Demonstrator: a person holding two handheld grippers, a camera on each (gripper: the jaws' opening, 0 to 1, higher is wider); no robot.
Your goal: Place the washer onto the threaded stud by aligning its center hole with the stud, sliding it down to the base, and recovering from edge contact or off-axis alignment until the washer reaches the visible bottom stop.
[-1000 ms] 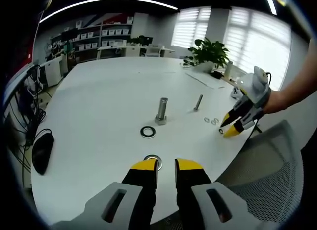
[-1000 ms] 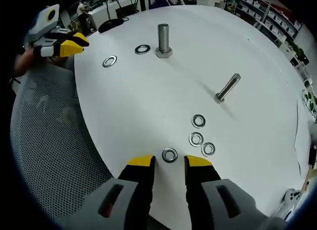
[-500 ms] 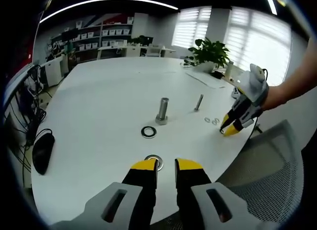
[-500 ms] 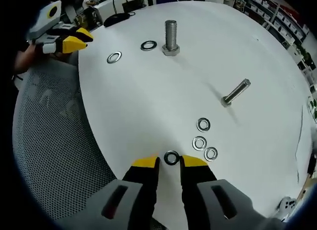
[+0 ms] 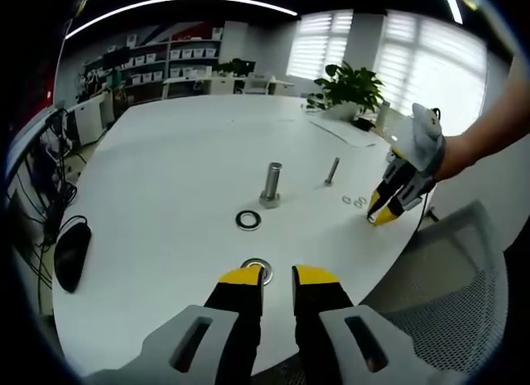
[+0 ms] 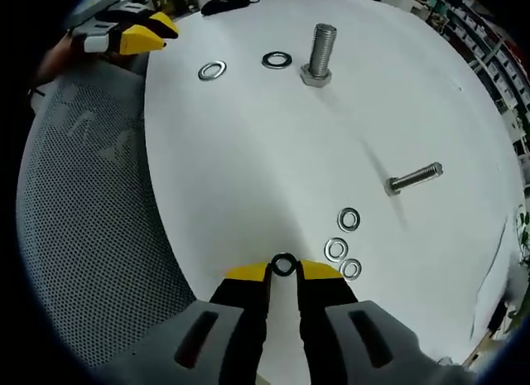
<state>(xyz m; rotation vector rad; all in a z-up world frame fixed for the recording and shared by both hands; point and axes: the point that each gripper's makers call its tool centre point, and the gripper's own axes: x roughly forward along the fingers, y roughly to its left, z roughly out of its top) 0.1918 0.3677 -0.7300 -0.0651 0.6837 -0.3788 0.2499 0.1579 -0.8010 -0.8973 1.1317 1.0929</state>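
Note:
A threaded stud (image 5: 272, 185) (image 6: 320, 54) stands upright on its hex head on the white table (image 5: 166, 170). A dark washer (image 5: 247, 220) (image 6: 277, 60) lies beside it. Another washer (image 5: 256, 267) (image 6: 212, 70) lies just past my left gripper (image 5: 277, 277), whose jaws stand open by a narrow gap with nothing between them. My right gripper (image 6: 284, 271) (image 5: 383, 213) is at the table's edge, shut on a small washer (image 6: 284, 264) pinched between its yellow tips. The left gripper (image 6: 137, 36) comes into the right gripper view at the upper left.
A second bolt (image 5: 332, 170) (image 6: 413, 179) lies on its side. Three small loose washers (image 6: 349, 219) (image 6: 335, 250) (image 6: 350, 269) lie close to the right gripper. A mesh chair (image 6: 91, 203) stands at the table's edge. A black mouse (image 5: 70, 254) and a potted plant (image 5: 352, 89) are farther off.
The right gripper's jaws have closed in from either side of the small washer and now pinch it. The left gripper has stayed put.

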